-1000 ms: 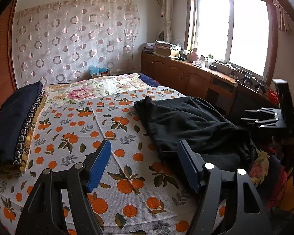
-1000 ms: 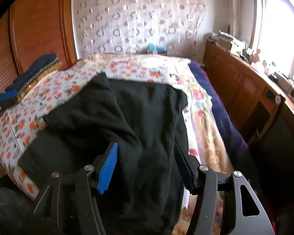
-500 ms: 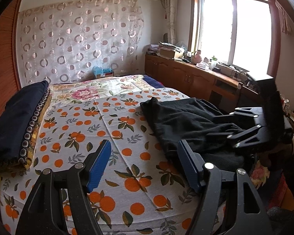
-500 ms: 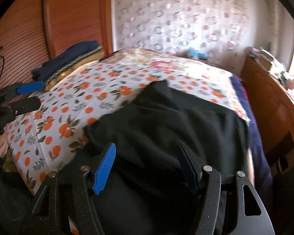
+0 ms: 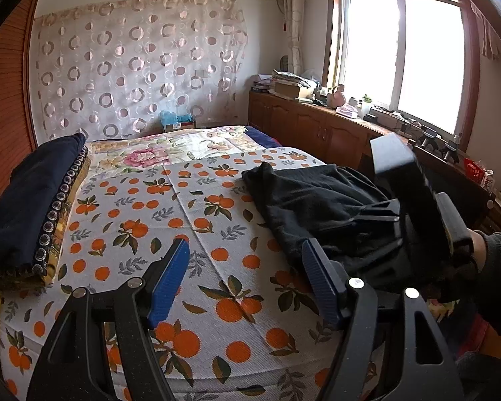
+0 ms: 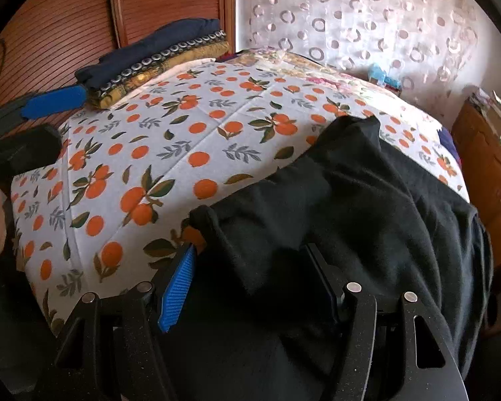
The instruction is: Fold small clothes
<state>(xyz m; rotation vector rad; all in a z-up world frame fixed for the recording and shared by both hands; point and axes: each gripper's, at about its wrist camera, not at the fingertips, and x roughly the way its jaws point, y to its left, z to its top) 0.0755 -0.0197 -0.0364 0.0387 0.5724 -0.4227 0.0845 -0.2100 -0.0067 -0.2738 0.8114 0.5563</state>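
Note:
A black garment (image 5: 317,204) lies crumpled on the right side of the bed, over the orange-print sheet (image 5: 170,214). It fills the lower right of the right wrist view (image 6: 367,200). My left gripper (image 5: 245,280) is open and empty above the sheet, left of the garment. My right gripper (image 6: 254,277) is open, low over the garment's near edge, with cloth between its fingers. The right gripper's body shows in the left wrist view (image 5: 414,207), and the left gripper's blue pad (image 6: 53,100) in the right wrist view.
A folded stack of dark blue and patterned cloth (image 5: 26,207) lies at the bed's left edge by the wooden wall. A wooden cabinet (image 5: 317,127) with clutter runs under the window on the right. A patterned curtain (image 5: 133,67) hangs behind the bed.
My right gripper has swung left and lowered onto the garment's near edge. My left gripper has drawn back a little and stays open.

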